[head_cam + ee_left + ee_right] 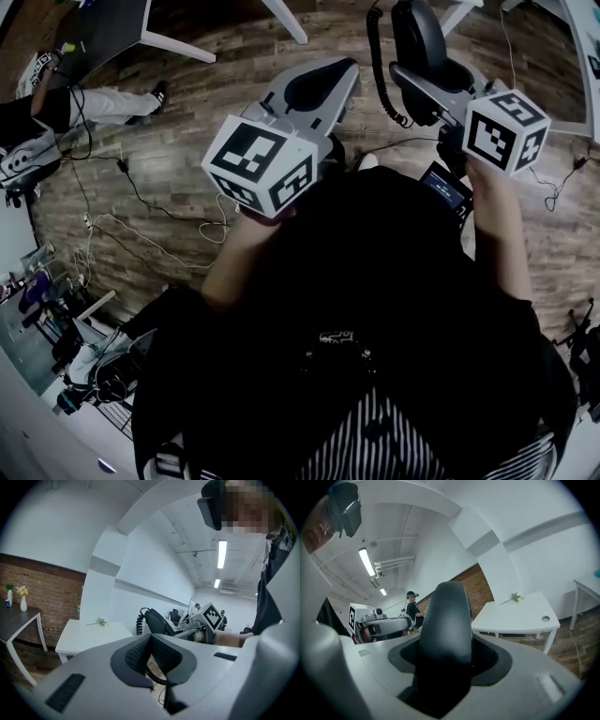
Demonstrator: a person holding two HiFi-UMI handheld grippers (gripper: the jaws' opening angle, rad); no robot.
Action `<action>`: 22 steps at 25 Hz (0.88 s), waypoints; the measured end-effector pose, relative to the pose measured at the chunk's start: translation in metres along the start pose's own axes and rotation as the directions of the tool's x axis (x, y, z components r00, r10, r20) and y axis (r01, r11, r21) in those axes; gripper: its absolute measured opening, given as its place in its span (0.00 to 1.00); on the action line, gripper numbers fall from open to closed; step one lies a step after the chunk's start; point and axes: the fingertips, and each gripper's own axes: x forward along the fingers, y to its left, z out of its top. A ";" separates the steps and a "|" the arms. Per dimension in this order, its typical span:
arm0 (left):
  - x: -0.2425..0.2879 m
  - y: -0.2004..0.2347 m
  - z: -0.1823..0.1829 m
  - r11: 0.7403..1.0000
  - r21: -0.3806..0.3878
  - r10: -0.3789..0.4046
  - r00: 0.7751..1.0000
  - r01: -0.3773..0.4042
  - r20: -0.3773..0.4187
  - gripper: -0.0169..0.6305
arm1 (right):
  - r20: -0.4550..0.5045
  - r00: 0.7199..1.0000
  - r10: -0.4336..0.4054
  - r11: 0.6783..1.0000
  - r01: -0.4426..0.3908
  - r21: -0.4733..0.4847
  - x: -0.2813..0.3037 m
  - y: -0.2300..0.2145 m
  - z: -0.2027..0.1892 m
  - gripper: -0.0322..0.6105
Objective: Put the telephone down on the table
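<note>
desk: white, at 2 o'clock in the right gripper view, well apart from the telephone.
right gripper: jaws spread wide, clamped on the telephone.
left gripper: jaws together, holding nothing.
telephone: black handset, rising toward 12 o'clock from the right gripper's jaws.
coiled cord: at the telephone's 9 o'clock in the head view.

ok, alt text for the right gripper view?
The jaws of the right gripper are closed on a black telephone handset that stands upright and fills the middle of the view. Beyond it to the right is a white table with a small flower sprig on it; the left gripper shows at the left.
</note>
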 end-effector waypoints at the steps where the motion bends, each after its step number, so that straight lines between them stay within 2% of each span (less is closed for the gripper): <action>1: 0.003 0.000 0.000 1.000 0.000 -0.009 1.000 0.009 0.000 0.04 | 0.003 1.000 -0.008 1.000 0.008 0.001 -0.002 -0.002 0.000 0.47; 6: 0.018 0.007 0.000 0.996 0.018 -0.091 0.996 0.091 0.007 0.04 | 0.009 0.998 -0.061 0.998 0.061 -0.008 -0.002 -0.011 0.000 0.47; 10: 0.042 0.012 0.018 0.986 0.047 -0.158 0.987 0.157 0.020 0.04 | 0.034 0.992 -0.118 0.993 0.118 0.009 -0.007 -0.030 0.013 0.47; 15: 0.066 0.024 0.020 0.976 0.032 -0.215 0.977 0.215 0.004 0.04 | 0.062 0.982 -0.176 0.984 0.173 0.046 -0.010 -0.051 0.021 0.47; 22: 0.092 0.068 0.032 0.954 0.029 -0.297 0.955 0.298 -0.022 0.04 | 0.051 0.968 -0.245 0.968 0.242 0.064 0.030 -0.070 0.045 0.47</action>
